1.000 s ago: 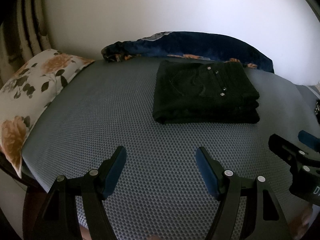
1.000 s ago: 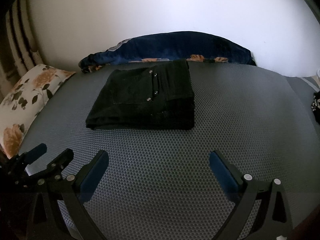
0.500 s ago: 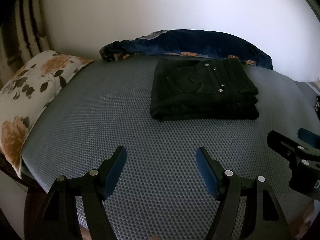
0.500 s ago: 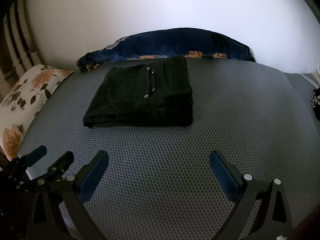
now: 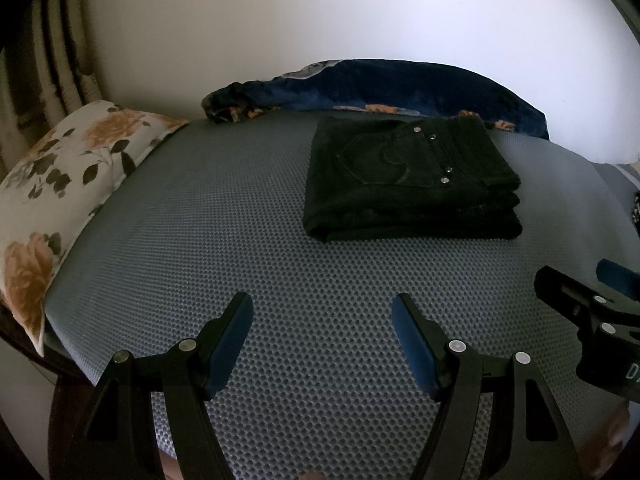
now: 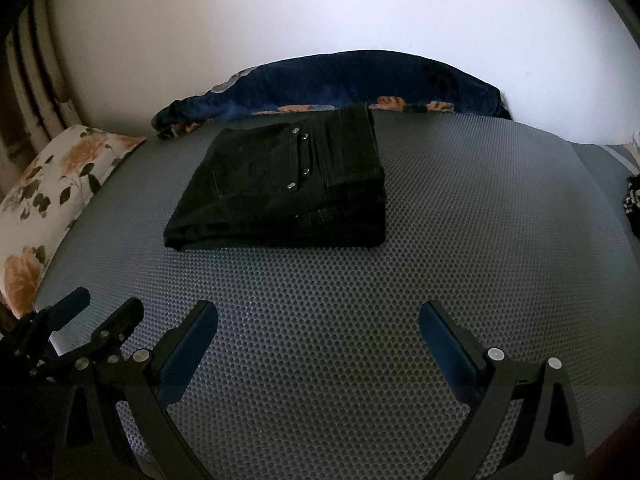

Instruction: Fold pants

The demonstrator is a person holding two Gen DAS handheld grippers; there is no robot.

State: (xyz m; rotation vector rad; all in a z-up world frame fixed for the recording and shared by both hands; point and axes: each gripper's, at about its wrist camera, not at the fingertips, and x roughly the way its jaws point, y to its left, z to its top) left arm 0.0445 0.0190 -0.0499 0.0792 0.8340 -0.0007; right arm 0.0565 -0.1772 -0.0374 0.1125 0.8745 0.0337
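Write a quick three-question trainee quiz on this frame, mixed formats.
1. True or false: the black denim pants lie folded in a flat stack on the grey honeycomb-textured mat.
2. Multiple choice: what lies beyond the pants, against the wall? A) a dark blue floral blanket B) a wooden box C) a red towel
3. Fill in: the left tongs and right tongs are both ____ and hold nothing.

Key: 1 true. 2 A, the blanket. 3 open.
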